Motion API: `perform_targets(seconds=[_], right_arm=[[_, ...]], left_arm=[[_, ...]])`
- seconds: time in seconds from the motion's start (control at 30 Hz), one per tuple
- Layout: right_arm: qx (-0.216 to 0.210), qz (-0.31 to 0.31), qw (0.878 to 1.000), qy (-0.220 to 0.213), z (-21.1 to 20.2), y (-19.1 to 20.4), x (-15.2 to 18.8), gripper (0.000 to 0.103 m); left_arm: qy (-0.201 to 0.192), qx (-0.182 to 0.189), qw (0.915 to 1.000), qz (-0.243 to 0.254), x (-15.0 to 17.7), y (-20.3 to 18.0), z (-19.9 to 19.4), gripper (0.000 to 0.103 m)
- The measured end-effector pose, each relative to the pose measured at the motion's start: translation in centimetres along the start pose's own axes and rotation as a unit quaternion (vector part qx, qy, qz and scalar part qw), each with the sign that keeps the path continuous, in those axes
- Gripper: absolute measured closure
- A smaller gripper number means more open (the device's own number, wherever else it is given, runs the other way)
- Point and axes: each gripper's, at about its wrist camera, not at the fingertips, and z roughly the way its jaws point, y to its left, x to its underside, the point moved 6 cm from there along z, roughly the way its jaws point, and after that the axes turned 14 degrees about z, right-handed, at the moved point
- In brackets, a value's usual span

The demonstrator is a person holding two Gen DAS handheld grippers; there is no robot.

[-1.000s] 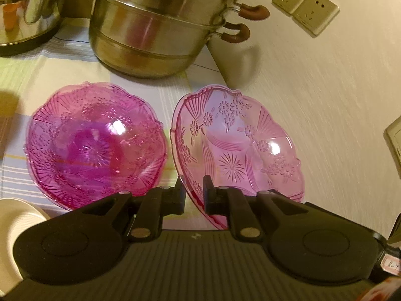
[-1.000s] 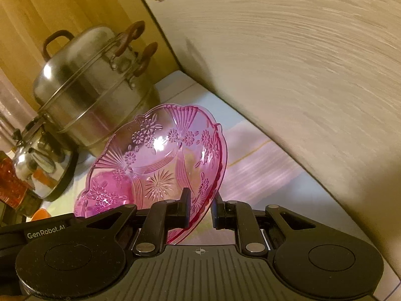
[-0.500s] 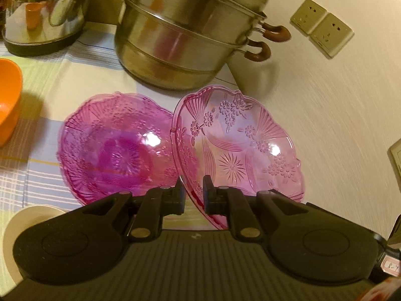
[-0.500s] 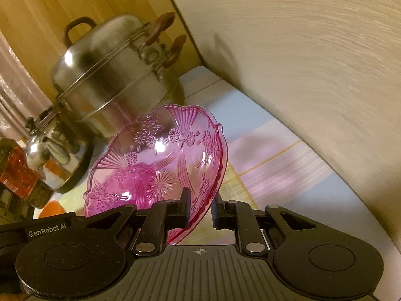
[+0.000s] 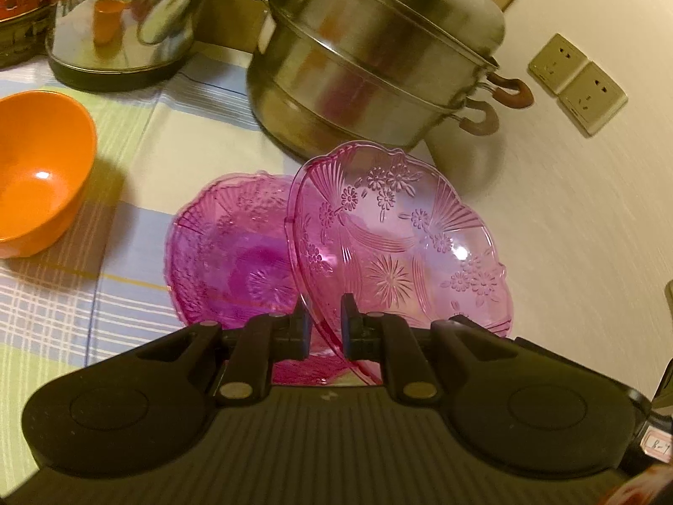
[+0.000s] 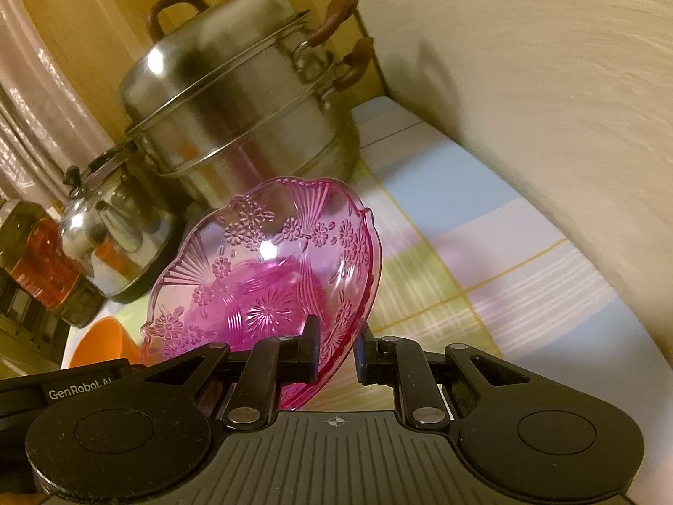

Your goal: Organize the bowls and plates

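Note:
A clear pink glass plate point(image 5: 399, 244) with flower patterns hangs tilted on edge above the table. My left gripper point(image 5: 323, 320) is shut on its near rim. In the right wrist view the same plate point(image 6: 260, 277) has my right gripper point(image 6: 336, 345) shut on its lower right rim. A second pink plate point(image 5: 227, 252) lies flat on the checked tablecloth point(image 5: 126, 277), just left of the held one and partly behind it. An orange bowl point(image 5: 38, 168) stands further left.
A large steel steamer pot point(image 5: 370, 54) stands right behind the plates, with a steel kettle point(image 5: 126, 21) to its left. The wall with two sockets point(image 5: 576, 80) runs close along the right side. Tins and jars point(image 6: 38, 261) stand beyond the kettle.
Both grippers carried the held plate leftwards, so it now overlaps the plate lying on the cloth. The orange bowl and kettle came into view. The white plate at lower left dropped out.

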Motion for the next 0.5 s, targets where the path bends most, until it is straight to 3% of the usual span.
perform_targets(seconds=[0.5], right_arm=[[0.0,-0.037,0.999,0.036,2.8,2.0,1.4,0.087]], left_arm=[[0.013,-0.015,0.9994,-0.029,0.6,3.7,0.8,0.091]])
